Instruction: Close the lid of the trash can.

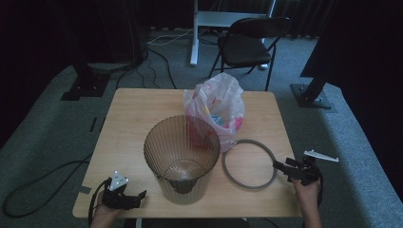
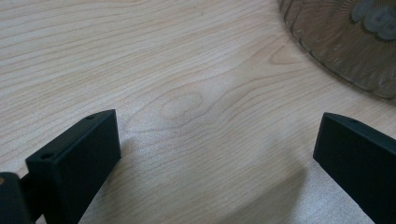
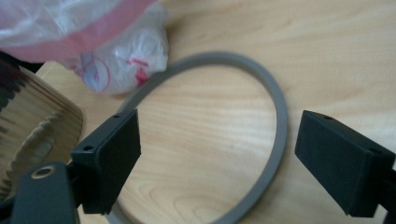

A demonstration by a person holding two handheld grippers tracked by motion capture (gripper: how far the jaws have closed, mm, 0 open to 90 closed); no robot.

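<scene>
Since the flat grey plastic ring [image 1: 249, 164] lies on the light wooden table [image 1: 133, 114] just beside the ribbed translucent brown bin [image 1: 182, 157], directly ahead of the right gripper [image 1: 279, 166], whose jaws are spread and empty, that hand is nearer; the left gripper [image 1: 140, 195], also spread, rests across the bin.

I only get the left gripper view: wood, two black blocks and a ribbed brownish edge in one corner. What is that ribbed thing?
Observer: A see-through brown bin, standing upright on the table.
Operator: Is anything lying next to it?
Observer: A grey ring lies flat on the table, just right of the bin.
Operator: And where is the other tool?
Observer: The right tool is at the ring's right edge, jaws open, holding nothing.
</scene>
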